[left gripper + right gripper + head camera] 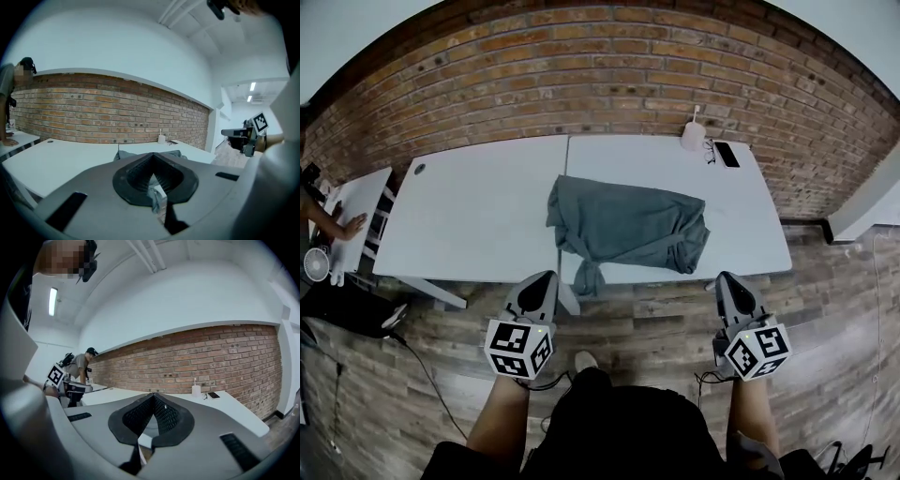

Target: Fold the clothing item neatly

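A grey-green garment lies crumpled on the right half of the white table, with one sleeve hanging over the front edge. My left gripper is held over the wooden floor just short of the table's front edge, left of that sleeve, shut and empty. My right gripper is also off the table, below its front right corner, shut with nothing in it. In the left gripper view the closed jaws point at the garment. The right gripper view shows closed jaws facing the table.
A white bottle, glasses and a phone sit at the table's back right. A brick wall runs behind. At the left stands a second table with a person's hand on it.
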A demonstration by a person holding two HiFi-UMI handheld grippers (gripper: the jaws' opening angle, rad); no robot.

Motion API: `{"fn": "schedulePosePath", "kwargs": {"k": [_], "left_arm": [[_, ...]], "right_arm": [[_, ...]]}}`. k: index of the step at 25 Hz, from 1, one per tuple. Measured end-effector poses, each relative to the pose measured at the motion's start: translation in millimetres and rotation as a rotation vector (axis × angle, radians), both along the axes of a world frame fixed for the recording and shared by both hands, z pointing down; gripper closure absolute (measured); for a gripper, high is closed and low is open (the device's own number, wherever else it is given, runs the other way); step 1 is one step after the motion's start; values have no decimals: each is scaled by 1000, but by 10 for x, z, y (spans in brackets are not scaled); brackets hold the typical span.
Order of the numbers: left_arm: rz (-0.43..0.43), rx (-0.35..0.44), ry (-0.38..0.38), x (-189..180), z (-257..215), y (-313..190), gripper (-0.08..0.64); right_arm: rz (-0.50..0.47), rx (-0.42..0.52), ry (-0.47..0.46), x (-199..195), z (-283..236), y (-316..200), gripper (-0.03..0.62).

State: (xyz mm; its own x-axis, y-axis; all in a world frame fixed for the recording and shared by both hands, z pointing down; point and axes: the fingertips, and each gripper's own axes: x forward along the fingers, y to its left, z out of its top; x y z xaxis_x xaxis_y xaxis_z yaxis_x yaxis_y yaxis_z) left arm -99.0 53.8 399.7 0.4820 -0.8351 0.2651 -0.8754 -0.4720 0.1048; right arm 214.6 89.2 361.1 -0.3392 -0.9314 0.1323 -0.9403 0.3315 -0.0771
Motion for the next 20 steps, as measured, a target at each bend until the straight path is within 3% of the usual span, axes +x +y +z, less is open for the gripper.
{"fn": "schedulePosePath", "kwargs": {"k": [7,12,20], "left_arm": [[-69,35,-23,485,-67,1227,561],[-118,0,-12,673,7,2028,561],[-107,-9,-69,798,-75,2880,561]], "right_arm": [[-86,1,-29,350,144,1107,591],[-145,-1,-61,479,188,1772,591],[-191,-13,-106,449,148,2397,591]]}}
